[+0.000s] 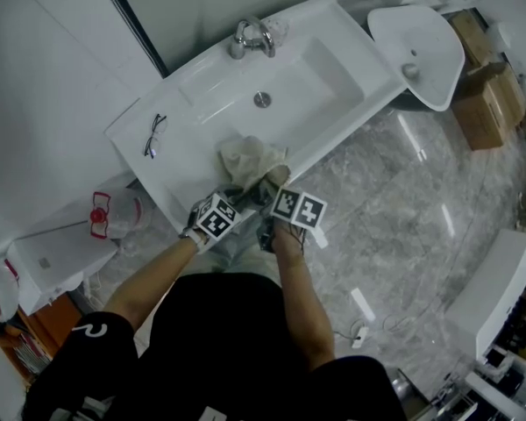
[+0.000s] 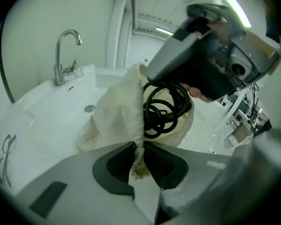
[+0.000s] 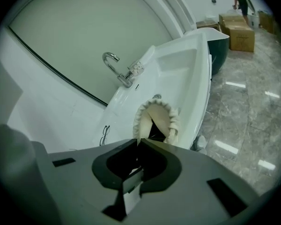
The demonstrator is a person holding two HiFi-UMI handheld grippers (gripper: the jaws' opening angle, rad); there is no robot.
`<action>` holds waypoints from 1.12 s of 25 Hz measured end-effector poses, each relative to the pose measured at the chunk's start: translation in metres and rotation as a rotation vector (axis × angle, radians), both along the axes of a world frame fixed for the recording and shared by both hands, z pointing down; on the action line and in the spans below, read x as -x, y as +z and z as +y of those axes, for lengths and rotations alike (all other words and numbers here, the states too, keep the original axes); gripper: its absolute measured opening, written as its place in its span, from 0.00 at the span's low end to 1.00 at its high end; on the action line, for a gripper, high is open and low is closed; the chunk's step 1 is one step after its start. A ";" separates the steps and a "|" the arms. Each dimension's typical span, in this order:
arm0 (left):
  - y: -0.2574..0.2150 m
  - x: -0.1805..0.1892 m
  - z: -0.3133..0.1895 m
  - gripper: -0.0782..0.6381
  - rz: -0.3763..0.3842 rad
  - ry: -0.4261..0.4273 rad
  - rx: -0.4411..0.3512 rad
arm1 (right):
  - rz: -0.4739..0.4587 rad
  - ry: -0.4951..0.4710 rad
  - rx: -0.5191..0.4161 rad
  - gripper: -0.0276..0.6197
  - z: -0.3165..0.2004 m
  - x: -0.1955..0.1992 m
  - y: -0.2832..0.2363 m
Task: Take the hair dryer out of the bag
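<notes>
Between the jaws of the left gripper (image 2: 138,145), the bag (image 2: 114,114) rim is sitting pinched; the right gripper (image 3: 137,141) is clamping the far rim. Beyond both, the hair dryer (image 2: 165,110) is lying inside, cord showing. Probably rigid, slick, hefty: take the handle, not the floppy cord.

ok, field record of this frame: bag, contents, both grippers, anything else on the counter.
surface: white sink counter
bag: cream drawstring bag on the counter's front edge, mouth open
contents: coiled black cord visible inside; hair dryer body not seen
left gripper: shut on bag rim
right gripper: shut on bag rim
other: glasses left of basin
</notes>
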State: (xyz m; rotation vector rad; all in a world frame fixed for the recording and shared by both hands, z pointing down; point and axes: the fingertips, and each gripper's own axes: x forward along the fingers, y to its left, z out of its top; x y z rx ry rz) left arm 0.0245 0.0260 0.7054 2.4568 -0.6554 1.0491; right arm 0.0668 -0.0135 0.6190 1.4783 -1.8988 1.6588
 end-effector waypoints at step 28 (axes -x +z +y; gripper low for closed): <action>0.010 -0.013 -0.002 0.18 0.073 -0.003 0.085 | 0.483 -0.412 -0.202 0.28 0.028 -0.010 0.049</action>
